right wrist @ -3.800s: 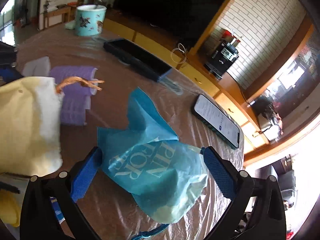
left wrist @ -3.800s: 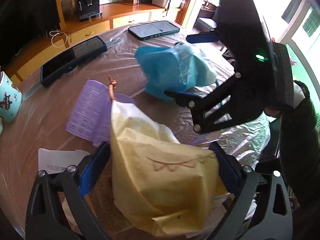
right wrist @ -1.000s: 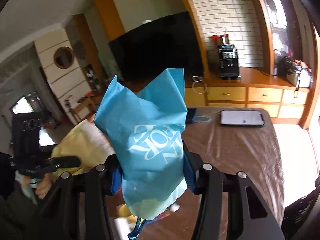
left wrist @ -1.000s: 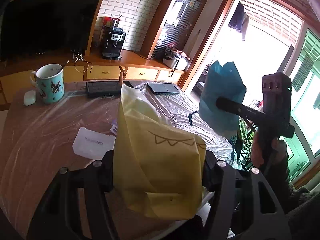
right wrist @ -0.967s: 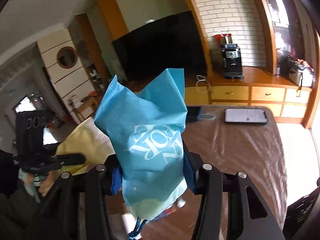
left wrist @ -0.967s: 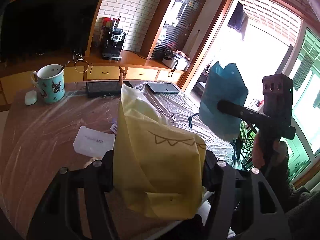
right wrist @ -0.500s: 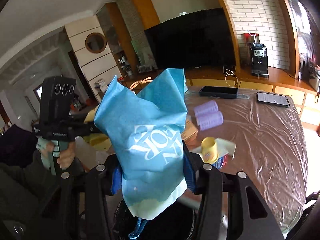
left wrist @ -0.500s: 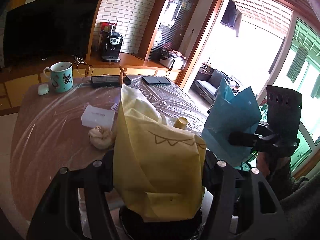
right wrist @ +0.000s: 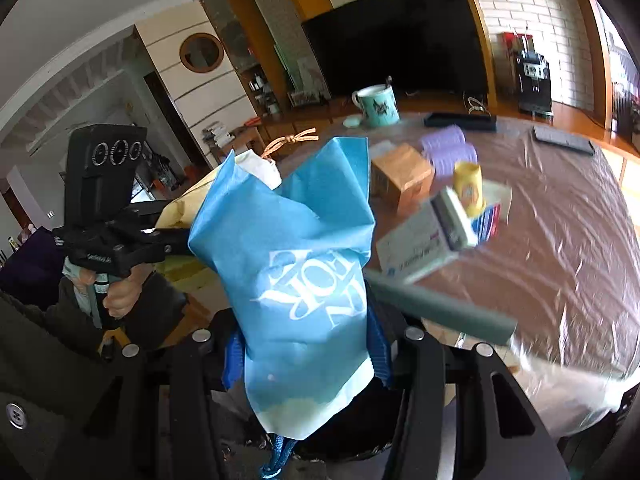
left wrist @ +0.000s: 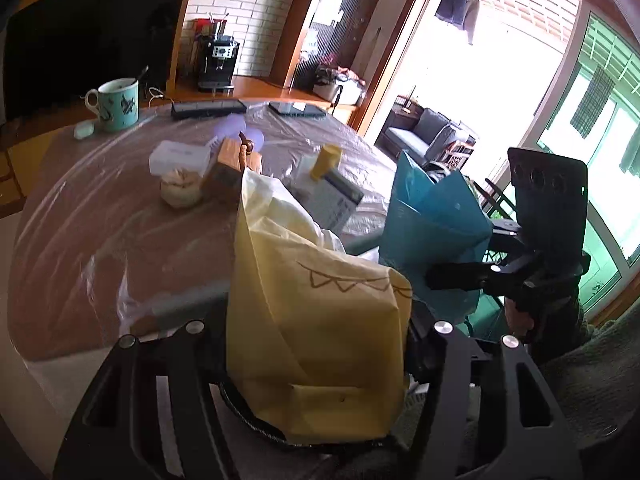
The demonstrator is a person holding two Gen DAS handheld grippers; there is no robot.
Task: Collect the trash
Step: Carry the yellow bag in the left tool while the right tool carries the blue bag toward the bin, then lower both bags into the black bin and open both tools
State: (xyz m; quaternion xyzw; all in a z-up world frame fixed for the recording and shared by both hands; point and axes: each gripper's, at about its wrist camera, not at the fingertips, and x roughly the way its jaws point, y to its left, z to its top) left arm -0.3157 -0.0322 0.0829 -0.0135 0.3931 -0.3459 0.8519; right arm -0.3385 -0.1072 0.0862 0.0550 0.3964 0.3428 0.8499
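So at that point I had a bag in each tool and was holding both out past the near edge of the desk (left wrist: pixel 60 240), over what looked like a dark round bin rim (left wrist: pixel 256 424) just under the jaws. My guess is that's where the trash was headed, which is why both bags were up in the air instead of on the desk.

My left tool (left wrist: pixel 316 360) was clenched on the yellow paper bag (left wrist: pixel 316 332), gripped low so the floppy open top stood up. It had a little hand-drawn zigzag bunting line across the front, no words I could read.

My right tool (right wrist: pixel 306 356) was clamped on the blue bag (right wrist: pixel 296 264), same idea, pinched near the bottom with the crumpled mouth up. White lettering on it showed upside down from that camera; I could make out "FOR" and not much else. A blue cord dangled under it.

Still left on the desk: a small brown box (right wrist: pixel 400 182), purple rolls (right wrist: pixel 448 148), a yellow cup (right wrist: pixel 470 188), a white carton (right wrist: pixel 424 246) with print too blurry to read, and a crumpled tissue ball (left wrist: pixel 180 190). The teal mug (left wrist: pixel 118 104) and the phone (left wrist: pixel 296 109) probably weren't trash.
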